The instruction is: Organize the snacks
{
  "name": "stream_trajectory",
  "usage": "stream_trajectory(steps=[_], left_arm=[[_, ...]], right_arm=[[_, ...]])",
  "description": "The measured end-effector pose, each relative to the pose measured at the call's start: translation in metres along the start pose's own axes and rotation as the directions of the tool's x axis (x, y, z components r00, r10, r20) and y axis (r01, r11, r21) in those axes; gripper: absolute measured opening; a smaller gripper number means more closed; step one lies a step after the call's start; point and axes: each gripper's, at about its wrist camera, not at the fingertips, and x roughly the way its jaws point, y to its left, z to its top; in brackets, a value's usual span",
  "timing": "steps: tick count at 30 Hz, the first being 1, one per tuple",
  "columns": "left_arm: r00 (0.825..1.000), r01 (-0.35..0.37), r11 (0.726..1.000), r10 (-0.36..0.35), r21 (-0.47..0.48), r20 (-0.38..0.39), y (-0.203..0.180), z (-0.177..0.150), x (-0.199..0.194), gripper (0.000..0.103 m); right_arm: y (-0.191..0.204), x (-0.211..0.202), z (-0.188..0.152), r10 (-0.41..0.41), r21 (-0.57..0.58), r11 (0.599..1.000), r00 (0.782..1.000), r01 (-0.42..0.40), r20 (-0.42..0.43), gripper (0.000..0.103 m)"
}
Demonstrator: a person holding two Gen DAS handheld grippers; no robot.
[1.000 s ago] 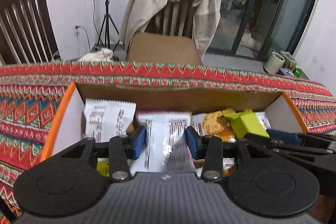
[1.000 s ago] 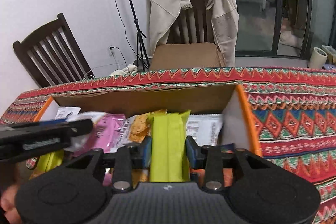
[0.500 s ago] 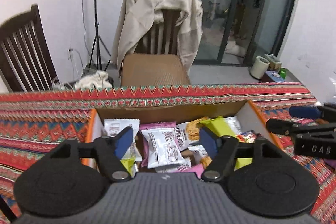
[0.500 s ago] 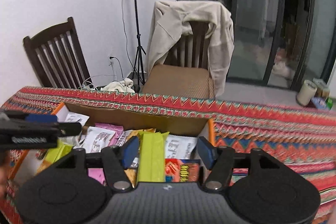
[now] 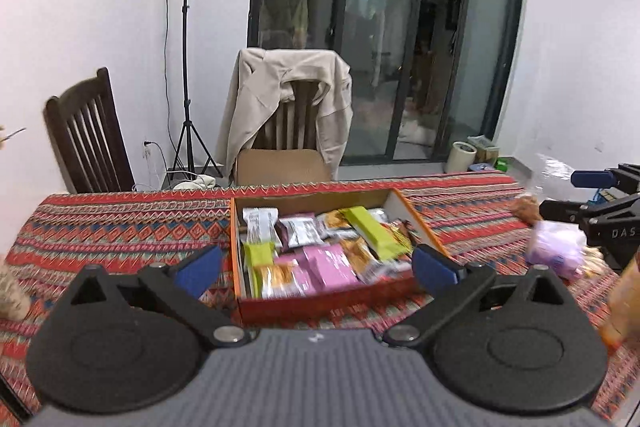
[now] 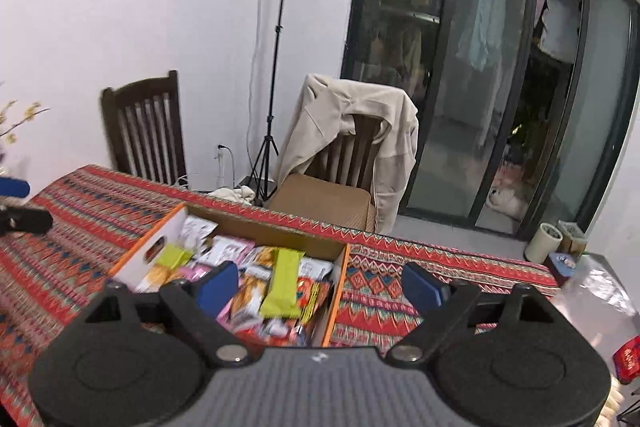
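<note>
An orange cardboard box (image 5: 320, 301) on the patterned tablecloth holds several snack packets: a long green bar (image 5: 374, 233), pink packets (image 5: 326, 267), a white packet (image 5: 260, 225). My left gripper (image 5: 316, 269) is open and empty, raised above the box's near side. My right gripper (image 6: 318, 287) is open and empty, raised above the box's (image 6: 336, 291) right wall; the green bar (image 6: 282, 285) lies below it. The right gripper also shows in the left wrist view (image 5: 600, 203).
Loose snack bags, one purple (image 5: 554, 247), lie on the tablecloth (image 5: 120, 227) right of the box. Two wooden chairs stand behind the table, one with a beige jacket (image 5: 288, 99). A light stand (image 6: 276, 67) stands by the wall.
Both grippers let go of their packets into the box, opened wide, and pulled up and back. The white packet and the green bar now lie in the box.
</note>
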Motion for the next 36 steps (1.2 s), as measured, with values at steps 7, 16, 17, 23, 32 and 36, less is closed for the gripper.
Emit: stream_trajectory(steps=[7, 16, 17, 23, 32, 36], left_arm=[[0.995, -0.015, 1.0, 0.012, 0.027, 0.103, -0.029, -0.079, -0.113, 0.103], [0.967, -0.103, 0.994, 0.092, 0.033, 0.24, -0.053, -0.228, -0.206, 0.103], [0.964, -0.11, 0.994, 0.101, 0.024, 0.246, -0.054, -0.244, -0.212, 0.103], [0.949, -0.168, 0.986, 0.162, -0.001, 0.269, -0.059, -0.34, -0.24, 0.103], [0.917, -0.324, 0.944, 0.329, -0.061, 0.223, -0.064, -0.439, -0.233, 0.103], [0.953, -0.232, 0.969, 0.244, -0.082, 0.182, -0.063, -0.436, -0.228, 0.103]], right_arm=[[0.038, -0.111, -0.064, 0.038, -0.041, 0.999, 0.997, -0.035, 0.071, 0.1], [0.097, -0.221, -0.18, 0.04, -0.049, 0.998, 0.982, -0.031, 0.185, 0.103], [0.107, -0.233, -0.197, 0.042, -0.053, 0.998, 0.98, -0.032, 0.193, 0.103], [0.154, -0.27, -0.287, 0.014, -0.004, 1.0, 0.969, -0.014, 0.245, 0.103], [0.218, -0.271, -0.397, -0.077, 0.103, 0.993, 0.963, 0.052, 0.258, 0.103], [0.228, -0.269, -0.424, -0.046, 0.115, 0.993, 0.969, 0.018, 0.242, 0.103]])
